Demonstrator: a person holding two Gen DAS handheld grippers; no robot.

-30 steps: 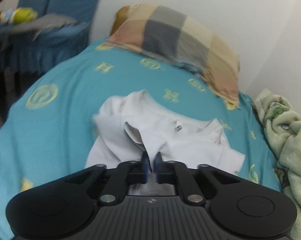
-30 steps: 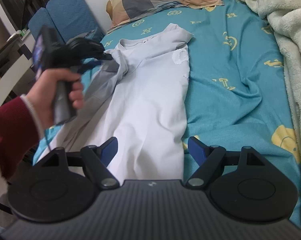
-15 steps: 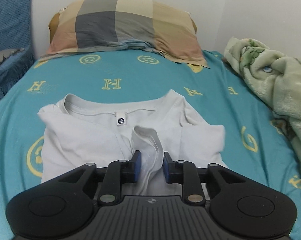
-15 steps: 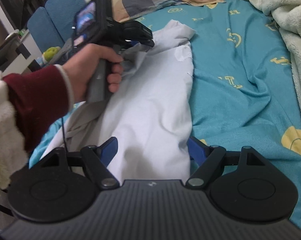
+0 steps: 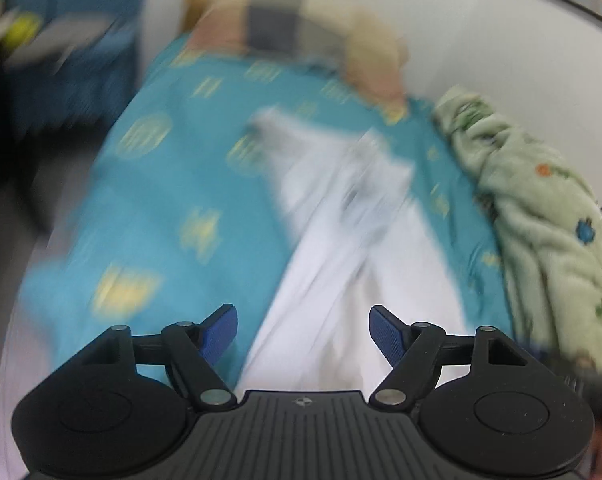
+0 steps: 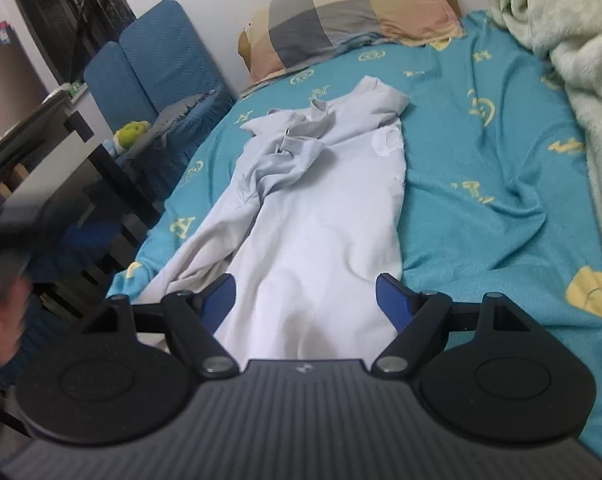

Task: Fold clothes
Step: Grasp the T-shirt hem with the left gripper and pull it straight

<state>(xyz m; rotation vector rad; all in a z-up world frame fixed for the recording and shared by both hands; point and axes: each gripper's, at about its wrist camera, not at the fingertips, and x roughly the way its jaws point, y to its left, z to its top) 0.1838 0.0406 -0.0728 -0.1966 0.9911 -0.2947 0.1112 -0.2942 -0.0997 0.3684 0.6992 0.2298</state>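
shirt (image 6: 325,216) first: a pale grey long-sleeved top lying on the teal bed sheet (image 6: 493,184), its long axis running from the bottom centre of the right wrist frame up toward the checked pillow (image 6: 353,12) at the top. its hem end sits right between the blue pads of my right hand-held gripper (image 6: 306,298), which is spread wide and holds nothing. the collar end is at the far end, upper middle of the frame, with one sleeve bunched across the chest and trailing down along the left edge of the body.

my left hand-held gripper (image 5: 303,330) is also spread, nothing between its pads, and the shirt (image 5: 353,240) runs from between them toward the upper centre. so the hem is the near end for both, and i judge neither clearly nearer.

the right view is sharp and shows the crumpled sleeve and collar; the left view is smeared with blur, so folds there are unreadable, though it shows more of the green fleece blanket (image 5: 541,216) at right.
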